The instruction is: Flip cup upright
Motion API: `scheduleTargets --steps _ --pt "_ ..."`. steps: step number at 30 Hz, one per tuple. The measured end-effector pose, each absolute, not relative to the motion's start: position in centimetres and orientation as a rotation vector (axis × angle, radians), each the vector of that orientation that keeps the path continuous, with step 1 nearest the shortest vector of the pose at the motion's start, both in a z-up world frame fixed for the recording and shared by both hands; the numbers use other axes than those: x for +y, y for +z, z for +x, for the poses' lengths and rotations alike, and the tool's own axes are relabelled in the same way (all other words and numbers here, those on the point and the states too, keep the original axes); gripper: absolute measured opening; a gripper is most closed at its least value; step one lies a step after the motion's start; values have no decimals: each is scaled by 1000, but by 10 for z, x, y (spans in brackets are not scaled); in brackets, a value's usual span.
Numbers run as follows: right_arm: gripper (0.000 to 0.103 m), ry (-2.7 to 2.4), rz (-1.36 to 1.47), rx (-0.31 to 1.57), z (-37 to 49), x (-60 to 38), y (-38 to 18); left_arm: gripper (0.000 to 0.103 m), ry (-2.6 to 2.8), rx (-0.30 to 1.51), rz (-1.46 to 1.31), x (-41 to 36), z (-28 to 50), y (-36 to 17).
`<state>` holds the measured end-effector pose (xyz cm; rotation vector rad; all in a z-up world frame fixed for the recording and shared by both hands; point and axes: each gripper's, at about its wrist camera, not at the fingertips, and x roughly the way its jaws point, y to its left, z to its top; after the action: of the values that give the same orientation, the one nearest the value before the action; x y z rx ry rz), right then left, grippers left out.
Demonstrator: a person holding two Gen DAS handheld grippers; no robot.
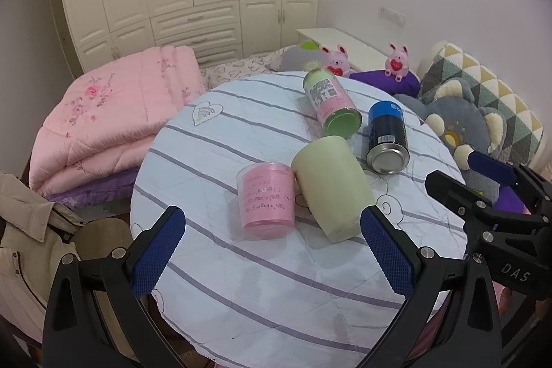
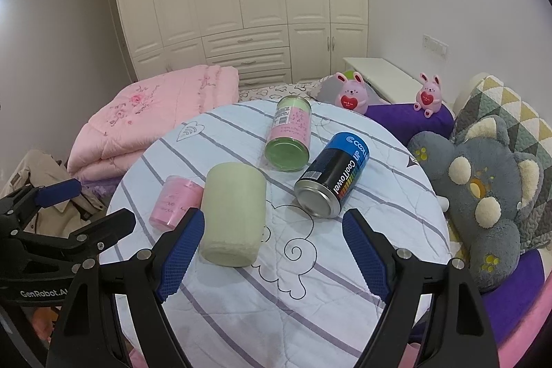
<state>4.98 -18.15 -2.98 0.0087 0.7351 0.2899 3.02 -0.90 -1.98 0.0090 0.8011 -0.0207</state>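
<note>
A pale green cup point(image 1: 327, 185) lies on its side on the round striped table point(image 1: 262, 292), its base toward me; it also shows in the right wrist view point(image 2: 234, 212). A pink translucent cup point(image 1: 267, 199) lies on its side touching it on the left, also in the right wrist view point(image 2: 174, 202). My left gripper point(image 1: 272, 250) is open and empty, just in front of both cups. My right gripper point(image 2: 272, 250) is open and empty, its left finger point(image 2: 183, 250) close beside the green cup's base.
A pink-and-green can point(image 1: 329, 102) and a blue-black can point(image 1: 386, 137) lie on their sides behind the cups. A folded pink quilt point(image 1: 114, 112) lies left of the table. A grey plush point(image 2: 483, 192) and pillows sit right. A beige jacket point(image 1: 31, 230) hangs at the left.
</note>
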Motion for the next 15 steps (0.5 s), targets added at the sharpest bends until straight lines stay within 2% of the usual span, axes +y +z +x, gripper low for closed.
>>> scheduleTargets --steps 15 --pt "84 295 20 749 55 -186 -35 103 15 837 18 -4 41 -29"
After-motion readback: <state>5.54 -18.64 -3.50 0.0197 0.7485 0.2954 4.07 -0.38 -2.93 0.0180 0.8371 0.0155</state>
